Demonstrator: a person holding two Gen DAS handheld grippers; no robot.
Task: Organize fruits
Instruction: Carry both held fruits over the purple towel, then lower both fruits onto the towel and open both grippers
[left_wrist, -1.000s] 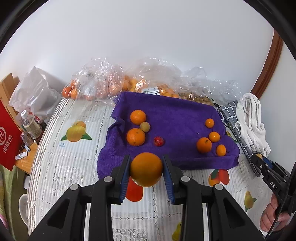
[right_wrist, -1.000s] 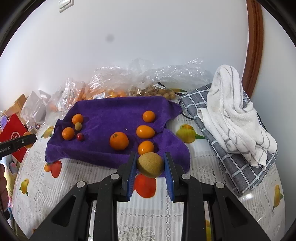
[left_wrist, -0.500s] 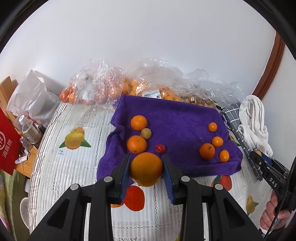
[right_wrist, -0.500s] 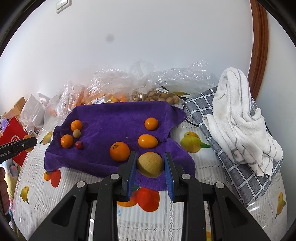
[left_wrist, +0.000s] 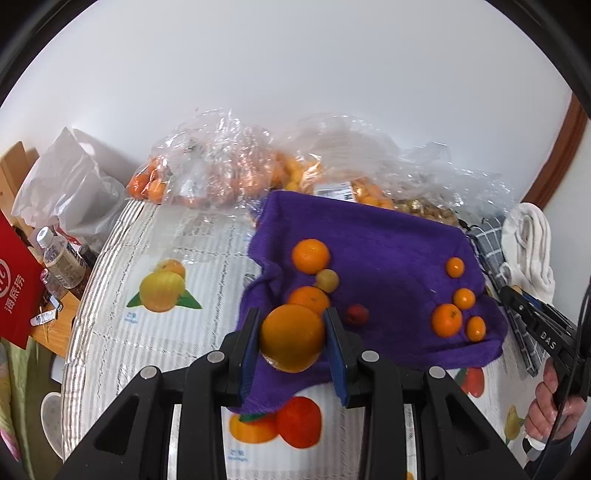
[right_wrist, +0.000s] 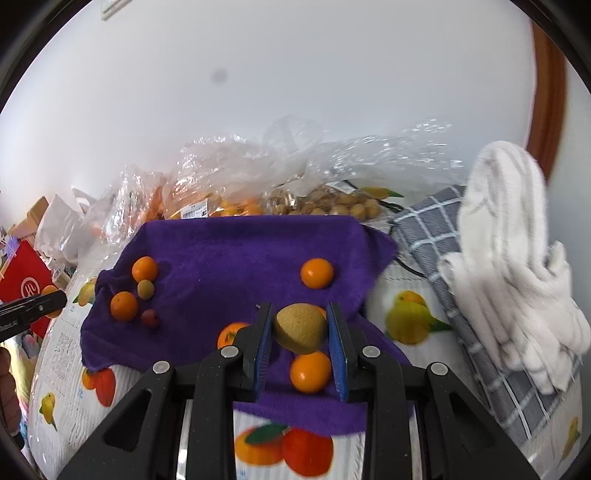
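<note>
My left gripper (left_wrist: 291, 338) is shut on a large orange (left_wrist: 291, 338) and holds it over the near left edge of the purple cloth (left_wrist: 384, 254). Just beyond it lie two oranges (left_wrist: 310, 256), a small yellow-green fruit (left_wrist: 327, 280) and a small red fruit (left_wrist: 357, 314). My right gripper (right_wrist: 300, 332) is shut on a tan-yellow pear-like fruit (right_wrist: 300, 332) above the cloth's (right_wrist: 236, 254) near right part, over small oranges (right_wrist: 310, 371). Another small orange (right_wrist: 317, 273) lies farther back. The right gripper also shows in the left wrist view (left_wrist: 539, 328).
Clear plastic bags of oranges and nuts (left_wrist: 236, 173) line the wall behind the cloth. A grey checked cloth with a white towel (right_wrist: 513, 266) lies at the right. Bottles (left_wrist: 59, 254) and a red bag (left_wrist: 14, 288) stand at the table's left edge.
Both grippers have moved forward over the purple cloth with their fruits still held. The cloth and its fruits appear closer in both views.
</note>
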